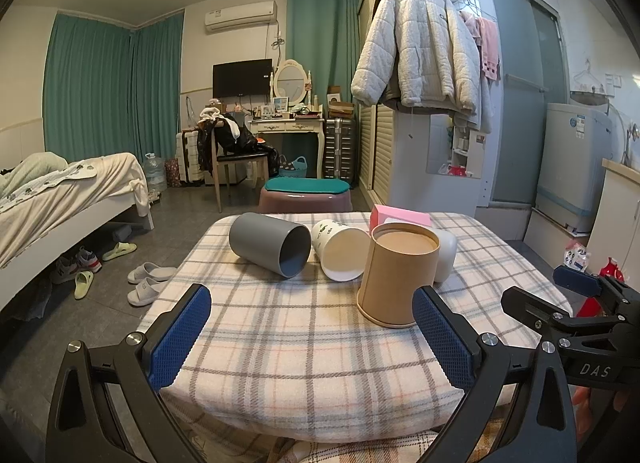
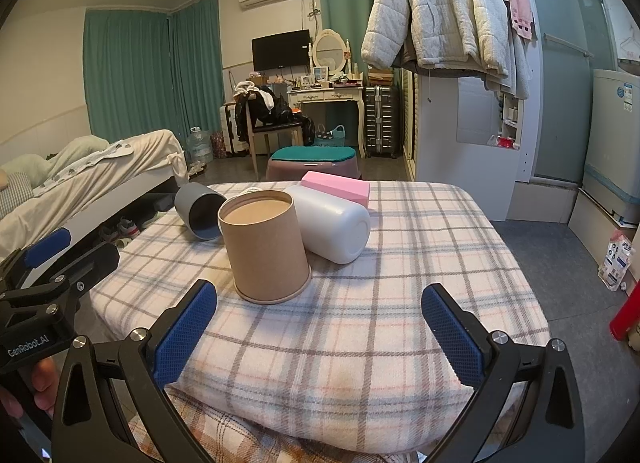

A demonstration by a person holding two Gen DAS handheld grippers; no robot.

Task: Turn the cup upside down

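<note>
Nearest the lens, the left tongs (image 1: 312, 337) and right tongs (image 2: 320, 337) both gape wide, holding nothing, above the plaid worktop (image 2: 400, 303). The brown paper cup (image 2: 266, 247) already stands rim-down near the front edge, apparently touching the white bottle (image 2: 334, 223) lying behind it. The grey cup (image 1: 272, 243) and white printed cup (image 1: 340, 249) lie on their sides. A careless nudge could topple the light brown cup on the soft cloth.
</note>
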